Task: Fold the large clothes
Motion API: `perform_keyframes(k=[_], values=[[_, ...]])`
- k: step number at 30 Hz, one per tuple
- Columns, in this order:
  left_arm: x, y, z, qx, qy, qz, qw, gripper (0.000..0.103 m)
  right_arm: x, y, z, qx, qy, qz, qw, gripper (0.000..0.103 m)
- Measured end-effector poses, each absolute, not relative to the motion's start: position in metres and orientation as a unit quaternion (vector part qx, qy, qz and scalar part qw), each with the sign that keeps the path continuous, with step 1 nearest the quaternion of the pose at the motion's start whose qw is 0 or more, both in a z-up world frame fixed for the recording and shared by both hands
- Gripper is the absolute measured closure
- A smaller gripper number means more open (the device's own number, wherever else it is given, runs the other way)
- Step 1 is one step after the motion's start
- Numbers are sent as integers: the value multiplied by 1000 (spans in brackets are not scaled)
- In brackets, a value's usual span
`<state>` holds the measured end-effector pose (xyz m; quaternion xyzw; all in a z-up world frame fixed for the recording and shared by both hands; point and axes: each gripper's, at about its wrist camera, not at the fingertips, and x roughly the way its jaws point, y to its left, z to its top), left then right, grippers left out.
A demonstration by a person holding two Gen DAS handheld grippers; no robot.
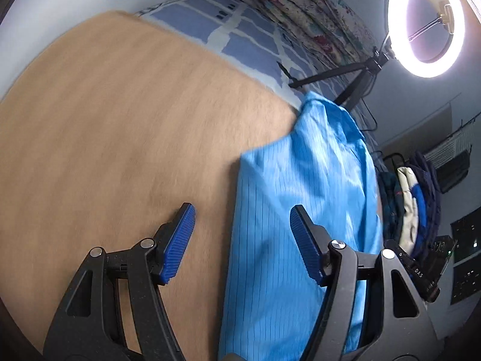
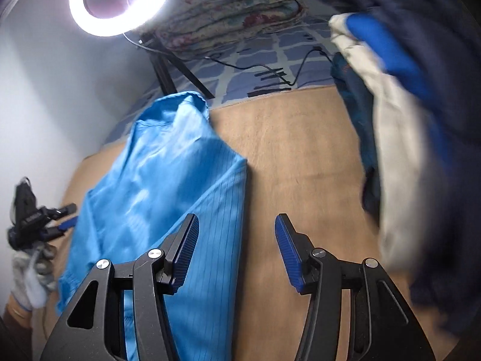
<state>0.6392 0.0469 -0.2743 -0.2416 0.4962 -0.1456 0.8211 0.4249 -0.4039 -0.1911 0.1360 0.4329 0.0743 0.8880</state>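
Both tongs stand wide and empty — the left gripper (image 1: 242, 240) over the blue shirt's (image 1: 303, 198) left edge, the right gripper (image 2: 237, 251) over its right edge. The shirt lies folded narrow, centre frame, on the tan blanket (image 1: 120, 120). Next grip should probably take matching hem corners — evenly.

a tan blanket (image 2: 300, 156) covers the bed, bearing a folded blue coat (image 2: 168, 174) and piled clothes (image 2: 399, 138).

Left claw (image 1: 242, 221), right claw (image 2: 237, 231) – black frames, ribbed blue pads, silver screws – grey glove (image 2: 31, 273)
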Motion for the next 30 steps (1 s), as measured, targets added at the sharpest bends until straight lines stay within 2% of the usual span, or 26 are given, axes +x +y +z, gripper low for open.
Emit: perform_keyframes(k=[6, 10, 12, 13, 14, 15, 18, 30], values=[[670, 20, -275, -195, 506, -169, 823, 36, 467, -392, -200, 112, 438, 73, 889, 51], [681, 1, -276, -159, 504, -178, 830, 38, 490, -384, -216, 96, 473, 89, 871, 50], [681, -11, -277, -124, 504, -170, 838, 69, 493, -381, -216, 90, 467, 95, 874, 49], [681, -15, -278, -109, 504, -165, 841, 78, 494, -381, -216, 94, 468, 95, 874, 51], [680, -18, -278, -104, 505, -168, 840, 90, 493, -381, -215, 97, 466, 96, 874, 66], [679, -20, -278, -103, 503, -173, 840, 94, 493, -380, -215, 102, 468, 101, 872, 90], [672, -22, -273, -101, 490, -174, 848, 98, 488, -375, -209, 94, 462, 110, 875, 98], [603, -22, -209, -74, 416, -199, 884, 100, 424, -362, -139, 45, 384, 127, 913, 101]])
